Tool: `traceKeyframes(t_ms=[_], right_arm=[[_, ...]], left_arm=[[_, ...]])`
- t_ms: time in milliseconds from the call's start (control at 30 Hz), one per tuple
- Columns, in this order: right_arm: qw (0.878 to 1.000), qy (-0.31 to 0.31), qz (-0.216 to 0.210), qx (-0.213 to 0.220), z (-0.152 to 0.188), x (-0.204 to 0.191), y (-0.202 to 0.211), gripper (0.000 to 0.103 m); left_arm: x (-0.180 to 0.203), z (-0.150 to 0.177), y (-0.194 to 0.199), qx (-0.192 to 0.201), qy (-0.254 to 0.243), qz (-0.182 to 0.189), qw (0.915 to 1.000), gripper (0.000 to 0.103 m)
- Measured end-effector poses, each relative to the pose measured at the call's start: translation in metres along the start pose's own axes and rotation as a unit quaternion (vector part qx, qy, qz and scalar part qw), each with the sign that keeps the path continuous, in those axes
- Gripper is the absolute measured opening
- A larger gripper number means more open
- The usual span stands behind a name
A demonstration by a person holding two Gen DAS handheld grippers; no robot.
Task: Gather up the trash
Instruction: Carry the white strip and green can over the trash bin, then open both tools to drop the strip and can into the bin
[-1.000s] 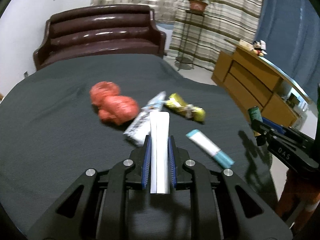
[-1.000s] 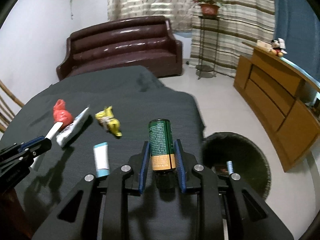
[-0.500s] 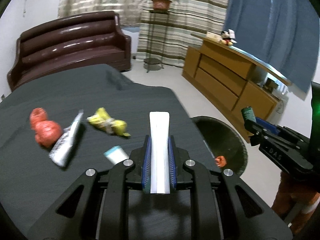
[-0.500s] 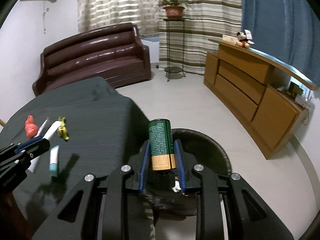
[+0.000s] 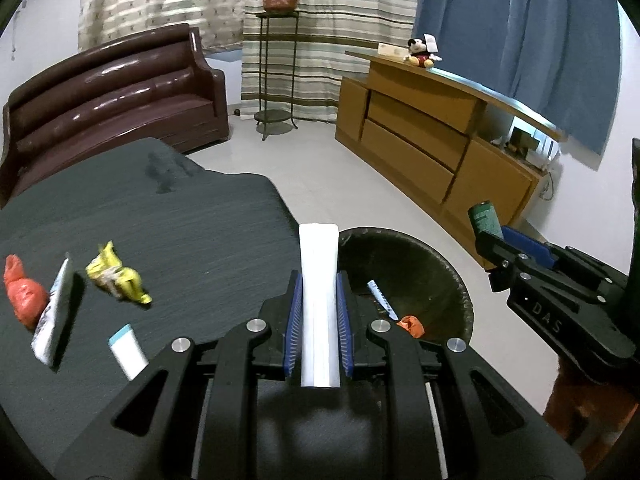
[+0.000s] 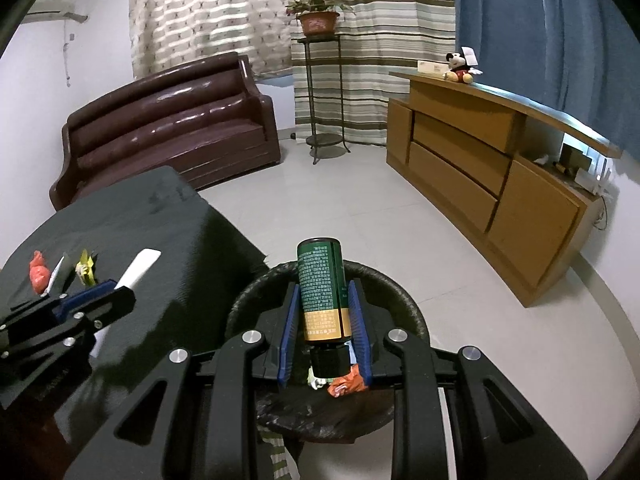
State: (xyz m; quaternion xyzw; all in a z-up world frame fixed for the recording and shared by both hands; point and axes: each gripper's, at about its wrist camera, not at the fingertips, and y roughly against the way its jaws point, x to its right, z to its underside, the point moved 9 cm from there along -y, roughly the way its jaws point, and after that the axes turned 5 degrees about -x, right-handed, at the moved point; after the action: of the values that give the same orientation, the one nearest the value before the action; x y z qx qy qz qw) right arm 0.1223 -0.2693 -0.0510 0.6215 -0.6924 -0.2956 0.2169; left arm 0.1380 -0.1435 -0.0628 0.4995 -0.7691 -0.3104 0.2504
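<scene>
Left gripper angled downward, blue pads clamped flat on a white tube. Right gripper beside it, likewise tilted down, pads closed on a green bottle standing between them.

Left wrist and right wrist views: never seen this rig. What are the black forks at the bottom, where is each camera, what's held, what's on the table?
There is no robot arm. A person carries a hand-held gripper in each hand, and a fisheye camera on each one looks forward along its two fingers. The black forks are those fingers with blue pads.

In the left wrist view, the left hand-held gripper is shut on a flat white tube. In the right wrist view, the right hand-held gripper is shut on a green can, above the black trash bin on the floor. Each gripper also shows at the edge of the other's view.

On the dark table lie a red crumpled bag, a silver wrapper, a yellow wrapper and a small white-and-blue tube. The bin already holds some scraps.
</scene>
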Motion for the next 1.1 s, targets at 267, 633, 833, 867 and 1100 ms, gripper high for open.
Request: traceKeyframes(t_ms=[267, 633, 833, 867, 1100], right_arm=[[1.0, -0.016, -0.003, -0.003, -0.002, 0.013, -0.013, 0.026], [0.999, -0.035, -0.009, -0.008, -0.001, 0.023, -0.029, 0.026], [0.998, -0.051, -0.016, -0.014, 0.002, 0.029, -0.034, 0.033], [0.998, -0.052, -0.015, -0.013, 0.002, 0.03, -0.034, 0.033], [0.998, -0.053, -0.015, -0.009, 0.0, 0.029, -0.031, 0.033]], left_arm=[[0.023, -0.012, -0.024, -0.008, -0.019, 0.0, 0.9998, 0.017], [0.031, -0.02, -0.044, -0.018, -0.027, -0.008, 0.9994, 0.018], [0.03, -0.02, -0.05, -0.026, -0.027, -0.013, 0.9992, 0.028], [0.03, -0.02, -0.05, -0.026, -0.026, -0.013, 0.9993, 0.031], [0.029, -0.022, -0.05, -0.023, -0.022, -0.016, 0.9994, 0.038]])
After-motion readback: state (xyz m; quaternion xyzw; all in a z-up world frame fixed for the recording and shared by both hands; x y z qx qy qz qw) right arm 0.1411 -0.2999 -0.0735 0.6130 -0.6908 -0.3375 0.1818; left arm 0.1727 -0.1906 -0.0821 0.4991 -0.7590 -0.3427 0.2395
